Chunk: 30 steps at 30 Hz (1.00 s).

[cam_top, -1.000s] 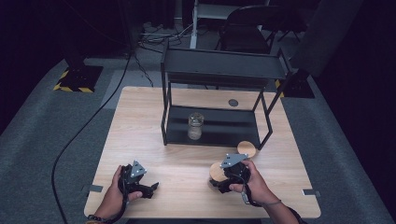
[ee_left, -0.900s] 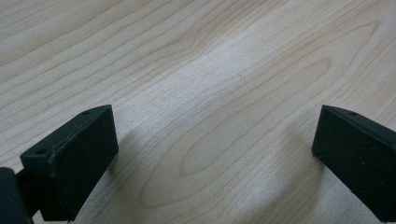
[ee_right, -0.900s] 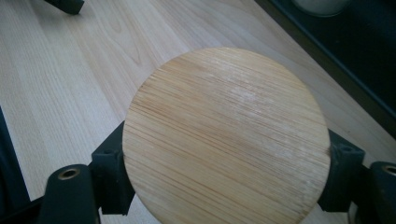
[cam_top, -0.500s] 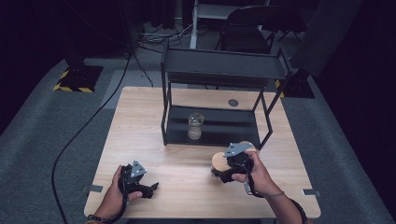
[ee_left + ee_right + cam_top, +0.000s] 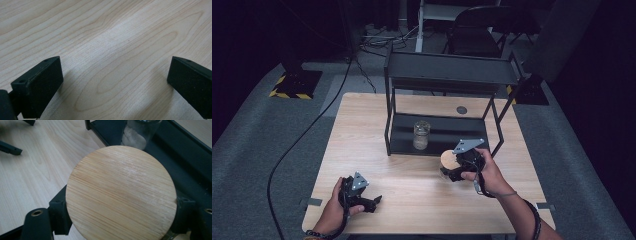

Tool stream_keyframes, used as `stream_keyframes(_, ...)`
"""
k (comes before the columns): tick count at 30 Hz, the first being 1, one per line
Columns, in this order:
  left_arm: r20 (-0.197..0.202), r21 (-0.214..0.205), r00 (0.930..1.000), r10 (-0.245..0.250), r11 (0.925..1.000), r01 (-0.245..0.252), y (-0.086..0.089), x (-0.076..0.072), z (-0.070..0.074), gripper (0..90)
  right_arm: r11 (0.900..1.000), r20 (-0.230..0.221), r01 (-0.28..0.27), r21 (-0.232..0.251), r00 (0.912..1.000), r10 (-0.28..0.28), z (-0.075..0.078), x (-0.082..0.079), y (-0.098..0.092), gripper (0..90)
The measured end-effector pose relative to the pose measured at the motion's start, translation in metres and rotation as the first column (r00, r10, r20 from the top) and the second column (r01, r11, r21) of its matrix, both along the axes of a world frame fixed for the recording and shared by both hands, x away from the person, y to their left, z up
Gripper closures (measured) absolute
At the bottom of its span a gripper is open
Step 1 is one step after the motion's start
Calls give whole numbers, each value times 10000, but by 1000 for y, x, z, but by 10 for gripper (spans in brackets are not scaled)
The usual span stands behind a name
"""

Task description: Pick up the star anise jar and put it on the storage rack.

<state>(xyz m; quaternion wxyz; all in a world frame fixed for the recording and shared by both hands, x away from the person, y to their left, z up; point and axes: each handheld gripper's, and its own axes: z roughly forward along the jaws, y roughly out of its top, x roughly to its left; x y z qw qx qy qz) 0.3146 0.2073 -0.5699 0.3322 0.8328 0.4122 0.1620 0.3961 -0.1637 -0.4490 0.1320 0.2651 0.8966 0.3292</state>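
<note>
Shelf frame (image 5: 452, 75) and jar (image 5: 421, 135) block ahead.

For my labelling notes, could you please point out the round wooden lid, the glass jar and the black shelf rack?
Round wooden lid (image 5: 121, 192), right gripper view, its top face.
Glass jar (image 5: 421, 136), high view, its side wall.
Black shelf rack (image 5: 452, 68), high view, its top shelf.

High view dim, dark surround past table (image 5: 412, 185), lit from overhead, gripper views brighter, soft glare on wood approx 1 o'clock, pad shadows, jar (image 5: 140, 132) blurred 12 o'clock
</note>
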Motion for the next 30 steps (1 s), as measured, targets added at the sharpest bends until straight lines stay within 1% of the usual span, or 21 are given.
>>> stream_keyframes(1,-2,-2,10000,-1,10000,1,0,0,0,0,9999,4,133,40,9999,-133,1,3,0,244)
stream_keyframes(4,-1,0,10000,-1,10000,1,0,0,0,0,9995,47,308,2,9995,-308,2,10,1,244)
stream_keyframes(9,-1,-1,10000,-3,10000,3,0,0,0,0,9982,117,591,76,9982,-591,5,22,1,244)
stream_keyframes(14,0,-4,10000,-7,10000,7,0,0,0,0,9969,153,790,-34,9968,-789,5,31,1,244)
stream_keyframes(20,5,-6,10000,-8,10000,8,0,0,0,0,9931,142,1169,-27,9930,-1168,4,46,-2,244)
stream_keyframes(24,0,-7,10000,-6,10000,6,0,0,0,0,9911,161,1326,-87,9911,-1325,3,54,-3,244)
stream_keyframes(30,0,-6,10000,-8,10000,8,0,0,0,0,9885,144,1512,0,9884,-1512,2,64,-1,244)
